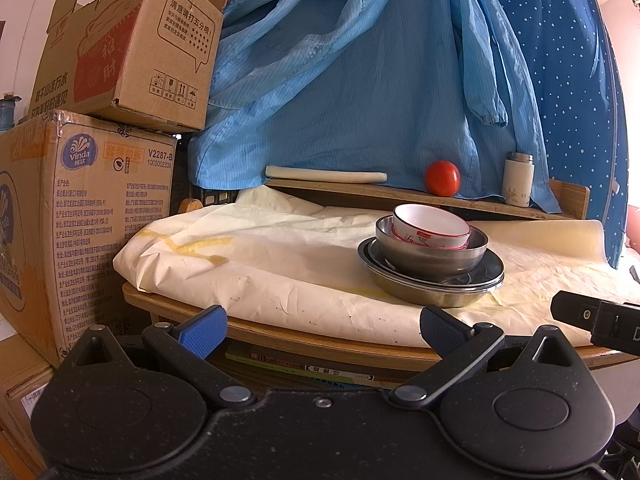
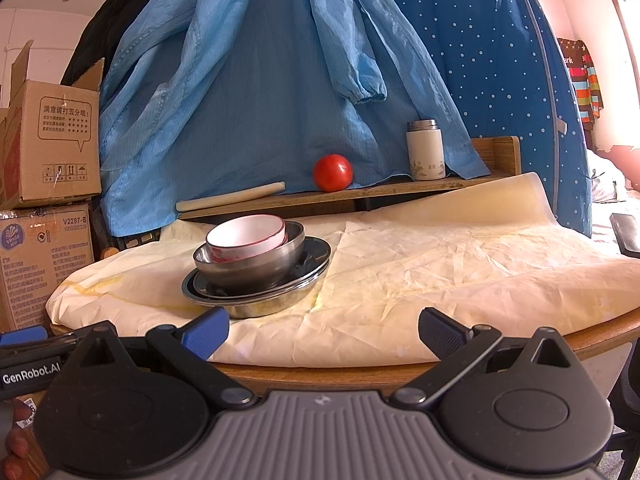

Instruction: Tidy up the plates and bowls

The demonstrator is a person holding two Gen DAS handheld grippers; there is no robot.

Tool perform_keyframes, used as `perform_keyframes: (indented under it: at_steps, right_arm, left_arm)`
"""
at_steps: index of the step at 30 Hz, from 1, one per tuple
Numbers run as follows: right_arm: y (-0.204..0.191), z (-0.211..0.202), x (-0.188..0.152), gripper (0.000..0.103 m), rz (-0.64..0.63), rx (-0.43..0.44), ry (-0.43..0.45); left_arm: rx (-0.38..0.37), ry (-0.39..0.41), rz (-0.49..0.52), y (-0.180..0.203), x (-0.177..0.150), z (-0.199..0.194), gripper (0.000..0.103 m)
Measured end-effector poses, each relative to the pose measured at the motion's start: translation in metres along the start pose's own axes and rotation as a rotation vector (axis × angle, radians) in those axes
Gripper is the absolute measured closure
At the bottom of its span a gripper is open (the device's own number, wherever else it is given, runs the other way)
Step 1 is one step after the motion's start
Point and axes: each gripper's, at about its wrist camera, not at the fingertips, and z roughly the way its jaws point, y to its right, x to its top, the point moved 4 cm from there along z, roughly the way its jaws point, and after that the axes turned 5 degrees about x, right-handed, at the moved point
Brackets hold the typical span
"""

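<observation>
On the paper-covered round table [image 1: 304, 344] [image 2: 600, 336] stands one stack: steel plates [image 1: 436, 290] [image 2: 264, 300] at the bottom, a steel bowl [image 1: 432, 254] [image 2: 256, 266] on them, and a white bowl with a red rim [image 1: 432, 226] [image 2: 248, 236] nested tilted inside. My left gripper [image 1: 322, 330] is open with nothing between its blue pads, held before the table's front edge, left of the stack. My right gripper [image 2: 324, 330] is open too, over the front edge, its left pad just in front of the plates.
A raised wooden shelf [image 1: 420, 198] [image 2: 360, 192] at the back carries a red tomato [image 1: 442, 178] [image 2: 333, 173], a white flask [image 1: 518, 178] [image 2: 426, 150] and a pale roll [image 1: 324, 174] [image 2: 232, 197]. Cardboard boxes [image 1: 80, 220] [image 2: 48, 152] stack at the left. Blue coats [image 1: 360, 80] hang behind.
</observation>
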Motion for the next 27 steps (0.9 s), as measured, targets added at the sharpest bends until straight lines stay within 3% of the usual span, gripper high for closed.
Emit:
perform_keyframes:
  at_steps: [27]
  right_arm:
    - [-0.0015, -0.0003, -0.0005, 0.0, 0.001, 0.006, -0.004]
  left_arm:
    - [0.002, 0.002, 0.001, 0.0005, -0.0001, -0.0003, 0.001]
